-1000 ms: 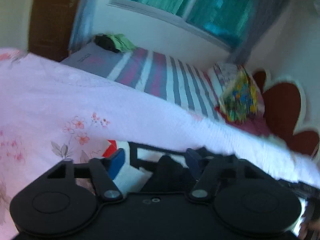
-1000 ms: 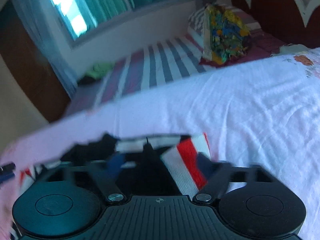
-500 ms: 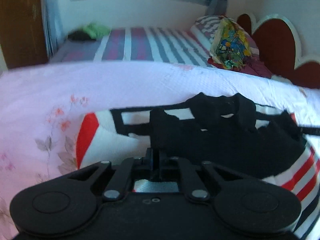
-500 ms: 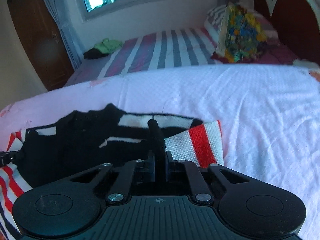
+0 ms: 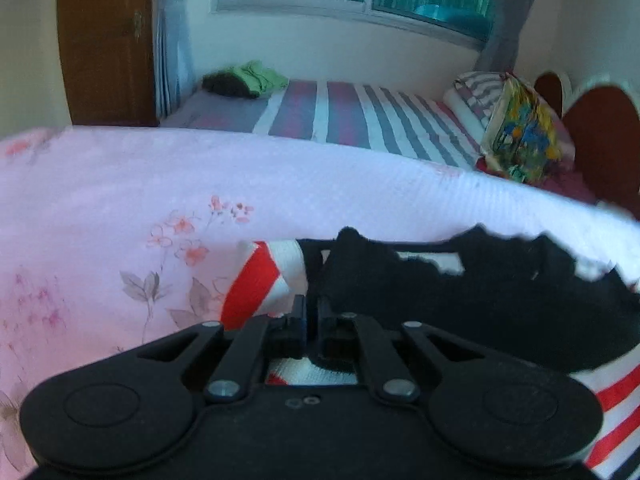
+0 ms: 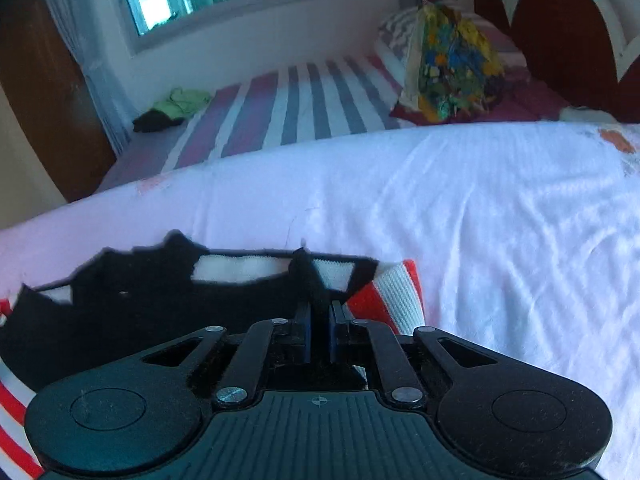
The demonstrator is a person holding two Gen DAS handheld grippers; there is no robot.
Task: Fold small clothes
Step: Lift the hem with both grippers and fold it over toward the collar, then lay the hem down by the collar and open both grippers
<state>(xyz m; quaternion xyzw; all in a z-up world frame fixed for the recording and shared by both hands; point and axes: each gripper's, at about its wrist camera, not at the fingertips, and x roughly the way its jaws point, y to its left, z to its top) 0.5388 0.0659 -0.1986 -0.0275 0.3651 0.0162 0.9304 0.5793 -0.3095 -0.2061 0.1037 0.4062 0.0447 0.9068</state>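
A small black garment with red and white stripes (image 5: pixel 460 304) lies on the pink floral sheet (image 5: pixel 120 208). It also shows in the right wrist view (image 6: pixel 152 304). My left gripper (image 5: pixel 312 312) is shut on the garment's left edge, next to its red and white cuff (image 5: pixel 256 284). My right gripper (image 6: pixel 319 312) is shut on a pinch of the black fabric at the garment's right edge, beside a red and white cuff (image 6: pixel 396 292). The black part lies folded over the striped part between the two grippers.
Beyond the sheet lies a second bed with a striped mattress (image 5: pixel 352 116), a green and black cloth heap (image 5: pixel 248 80) at its far end and a colourful pillow (image 6: pixel 452 60). A brown headboard (image 6: pixel 568 36) stands right. A wooden door (image 5: pixel 104 40) stands left.
A second ago both grippers were open over the garment. They then shut on its two edges and have carried the fabric forward, with the black layer folded over the stripes.
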